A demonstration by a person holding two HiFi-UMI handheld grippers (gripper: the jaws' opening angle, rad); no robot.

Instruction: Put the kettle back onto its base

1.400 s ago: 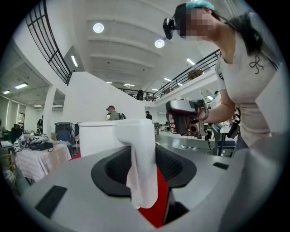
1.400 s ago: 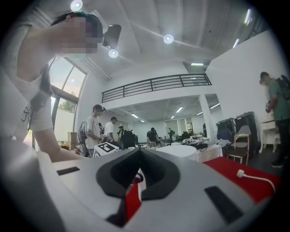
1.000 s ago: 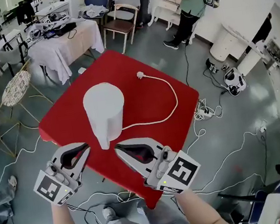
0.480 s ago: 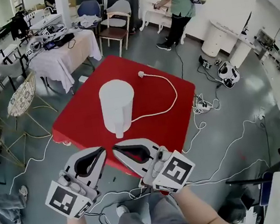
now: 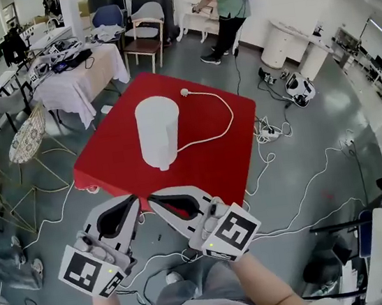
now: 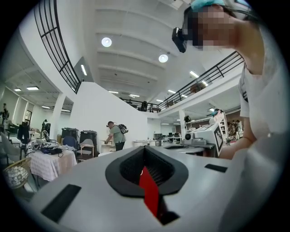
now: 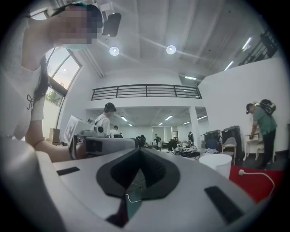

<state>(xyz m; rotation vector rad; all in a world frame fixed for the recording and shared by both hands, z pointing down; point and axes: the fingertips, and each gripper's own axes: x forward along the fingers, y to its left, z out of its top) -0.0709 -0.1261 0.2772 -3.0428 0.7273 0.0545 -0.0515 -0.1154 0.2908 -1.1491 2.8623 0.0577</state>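
Observation:
A white kettle (image 5: pixel 157 130) stands upright in the middle of the red table (image 5: pixel 210 163). Its white cord (image 5: pixel 221 128) loops from its foot to a loose plug (image 5: pixel 185 93); the base itself is hidden under the kettle. Both grippers hang off the table's near edge, well short of the kettle, and hold nothing. My left gripper (image 5: pixel 136 201) is shut, tips together (image 6: pixel 145 147). My right gripper (image 5: pixel 151 200) is shut too (image 7: pixel 139 149). The right gripper view shows the kettle (image 7: pixel 216 163) and plug (image 7: pixel 241 172) at its right.
Loose cables and a power strip (image 5: pixel 267 132) lie on the grey floor around the table. A cloth-covered table (image 5: pixel 74 73) and chairs (image 5: pixel 140 39) stand at the back left. A person with a backpack (image 5: pixel 226 2) stands at the far wall.
Both grippers have drawn back from the kettle, off the table's near edge toward the person. The kettle has stayed in place on the table.

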